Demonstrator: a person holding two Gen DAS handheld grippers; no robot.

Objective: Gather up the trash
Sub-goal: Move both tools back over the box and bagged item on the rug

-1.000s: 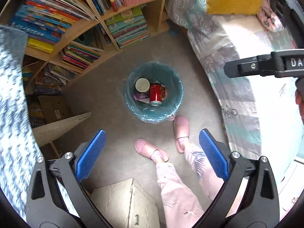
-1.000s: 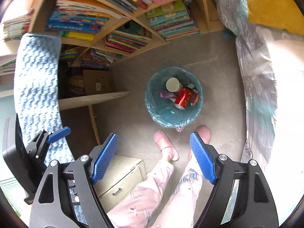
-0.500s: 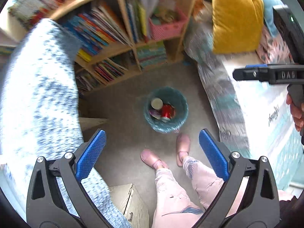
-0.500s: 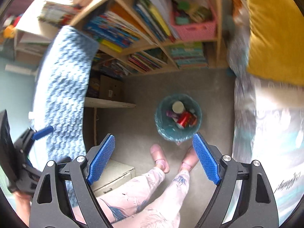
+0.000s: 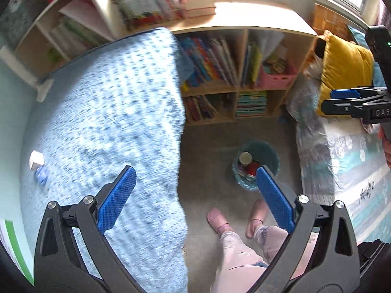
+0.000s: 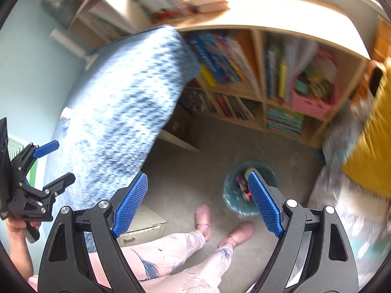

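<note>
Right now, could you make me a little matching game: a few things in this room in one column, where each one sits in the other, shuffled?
Things:
1. red can
2. pink basket
3. yellow cushion
4. pink slippers

Places:
A. on the bed at the right
B. in the teal bin on the floor
C. on the person's feet
D. on a bookshelf cubby

Pairs: 1-B, 2-D, 3-A, 4-C
</note>
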